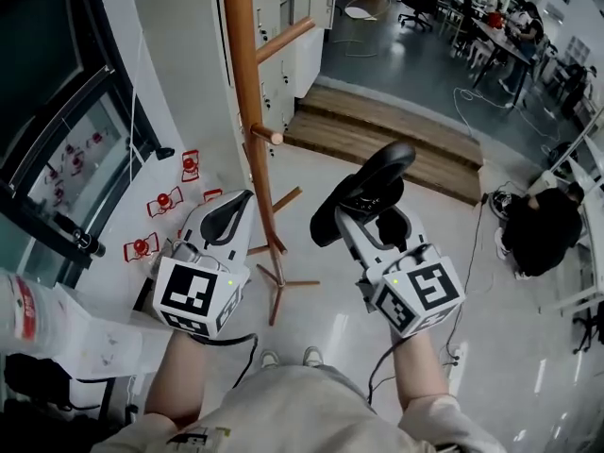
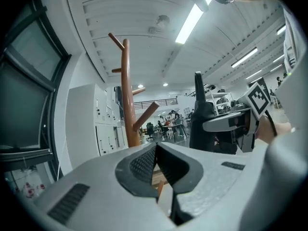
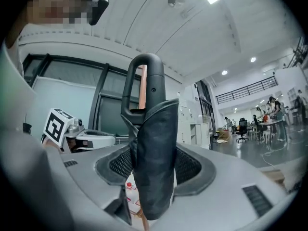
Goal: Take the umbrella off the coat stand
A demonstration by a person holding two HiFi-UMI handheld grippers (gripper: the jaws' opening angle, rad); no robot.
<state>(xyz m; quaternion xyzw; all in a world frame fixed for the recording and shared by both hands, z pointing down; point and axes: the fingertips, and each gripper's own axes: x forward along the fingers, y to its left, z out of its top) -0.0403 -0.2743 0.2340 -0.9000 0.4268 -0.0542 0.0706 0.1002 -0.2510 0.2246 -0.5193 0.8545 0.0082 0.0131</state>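
The wooden coat stand [image 1: 247, 83] rises just beyond my hands, with bare pegs [image 1: 283, 38] and its feet [image 1: 279, 281] on the glossy floor. A black folded umbrella [image 1: 366, 189] lies crosswise in my right gripper [image 1: 366, 211], which is shut on its fabric body. It is off the pegs, to the right of the pole. In the right gripper view the umbrella [image 3: 153, 153] stands upright between the pads, its loop handle [image 3: 144, 76] on top. My left gripper [image 1: 229, 219] is shut and empty, left of the pole. Its jaws meet in the left gripper view [image 2: 155, 154], where the coat stand [image 2: 126, 95] and umbrella [image 2: 201, 119] show.
White lockers [image 1: 283, 26] stand behind the stand, with a wooden step [image 1: 387, 130] to their right. Red markers [image 1: 162, 201] dot the floor at left. A dark window [image 1: 47, 111] fills the left wall. Desks with people [image 1: 500, 26] are far back right, and a black bag [image 1: 540, 229] lies at right.
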